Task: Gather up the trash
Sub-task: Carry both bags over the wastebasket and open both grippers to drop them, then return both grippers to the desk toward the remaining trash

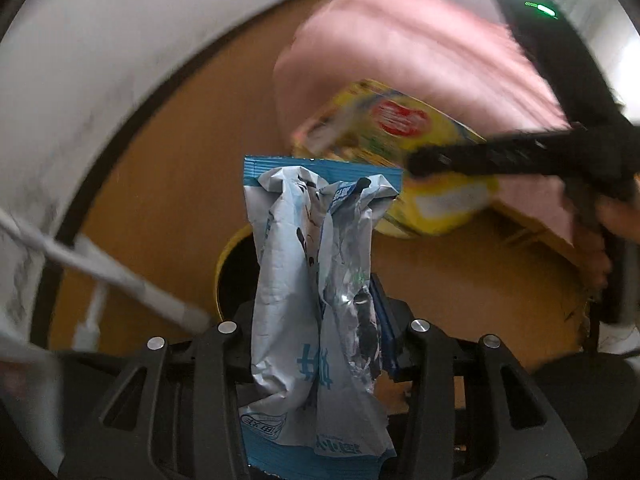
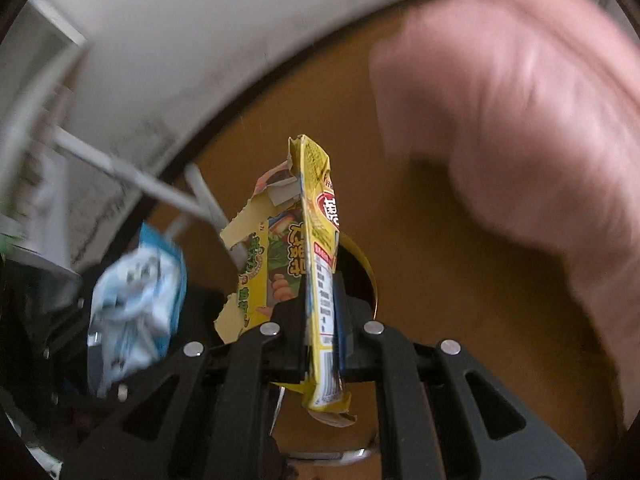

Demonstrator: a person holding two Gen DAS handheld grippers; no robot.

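Note:
My left gripper [image 1: 316,320] is shut on a crumpled blue and white snack wrapper [image 1: 308,264], held upright above a yellow-rimmed bin [image 1: 224,264]. My right gripper [image 2: 320,312] is shut on a torn yellow cardboard box [image 2: 316,216], also above the bin's yellow rim [image 2: 368,264]. In the left wrist view the yellow box [image 1: 400,136] and the right gripper [image 1: 480,160] are at the upper right. In the right wrist view the blue wrapper [image 2: 140,300] is at the lower left, blurred.
A pink blanket [image 1: 420,48] lies on the wooden floor [image 1: 180,184] beyond the bin; it also shows at the right of the right wrist view [image 2: 520,128]. A white wall [image 1: 100,60] with a dark baseboard curves at the left. White rods [image 1: 120,276] cross the left side.

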